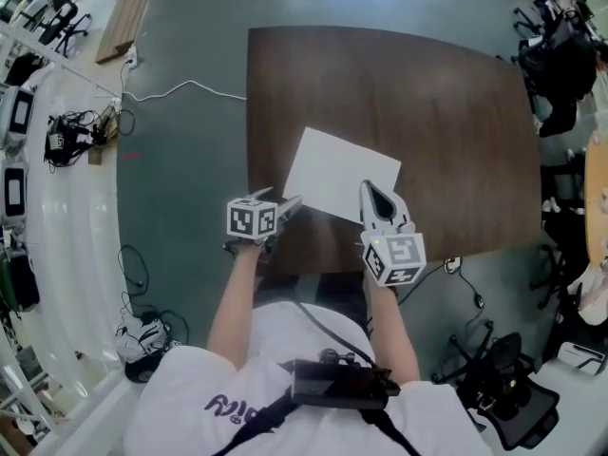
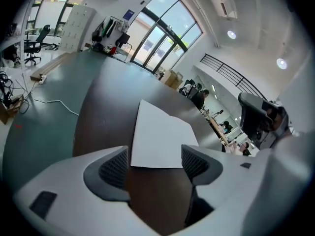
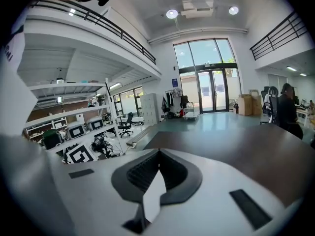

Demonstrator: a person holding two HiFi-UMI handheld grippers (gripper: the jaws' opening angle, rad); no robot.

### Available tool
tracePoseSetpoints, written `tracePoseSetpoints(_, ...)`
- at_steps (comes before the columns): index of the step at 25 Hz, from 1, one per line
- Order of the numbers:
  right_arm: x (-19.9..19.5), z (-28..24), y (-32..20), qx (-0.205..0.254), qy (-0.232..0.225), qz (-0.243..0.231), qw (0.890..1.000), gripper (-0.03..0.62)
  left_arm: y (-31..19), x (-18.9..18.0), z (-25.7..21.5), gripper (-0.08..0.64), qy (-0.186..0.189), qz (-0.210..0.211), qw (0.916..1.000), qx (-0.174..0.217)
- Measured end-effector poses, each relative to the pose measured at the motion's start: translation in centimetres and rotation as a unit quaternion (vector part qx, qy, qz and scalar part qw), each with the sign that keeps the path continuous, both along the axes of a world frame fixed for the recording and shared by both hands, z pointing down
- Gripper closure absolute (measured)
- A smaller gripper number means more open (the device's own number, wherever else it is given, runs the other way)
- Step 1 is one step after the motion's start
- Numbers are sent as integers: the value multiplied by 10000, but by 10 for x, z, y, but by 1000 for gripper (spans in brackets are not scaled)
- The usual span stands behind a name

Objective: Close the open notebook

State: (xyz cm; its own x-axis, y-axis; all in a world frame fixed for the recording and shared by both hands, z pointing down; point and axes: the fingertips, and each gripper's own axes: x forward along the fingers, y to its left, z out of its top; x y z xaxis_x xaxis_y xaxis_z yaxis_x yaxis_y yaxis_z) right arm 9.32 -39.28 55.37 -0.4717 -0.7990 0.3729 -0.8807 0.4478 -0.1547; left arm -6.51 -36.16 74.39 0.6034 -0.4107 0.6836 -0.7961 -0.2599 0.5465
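The notebook [image 1: 340,174] lies flat on the dark brown table [image 1: 427,112] as one plain white rectangle, turned a little askew; no fold or spine shows. My left gripper [image 1: 293,203] is open at the notebook's near left corner. In the left gripper view the white notebook [image 2: 158,134] lies just beyond my left gripper [image 2: 156,156], with only bare table between the pads. My right gripper [image 1: 369,190] is shut, its tips over the notebook's near right edge. In the right gripper view my right gripper [image 3: 158,154] has its tips meeting, and a white sliver of the notebook [image 3: 152,198] shows through the gap behind them.
The table's near edge [image 1: 313,264] runs just behind both grippers. A white cable [image 1: 180,88] trails over the green floor at the left. A long white bench [image 1: 57,207] with devices stands further left. A black office chair [image 1: 508,388] sits at the lower right.
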Motion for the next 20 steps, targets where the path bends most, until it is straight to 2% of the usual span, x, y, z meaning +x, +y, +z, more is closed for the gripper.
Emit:
tracePoseSetpoints(7,11,15,-7,-175,-36,-100,9998,589,21,11,21,260,-29,-627,9975,-338)
tracePoseSetpoints(20,38,30,-7,-272,-39,-99,9996,589,-3,12,41,262,-611,-1325,9892,-136)
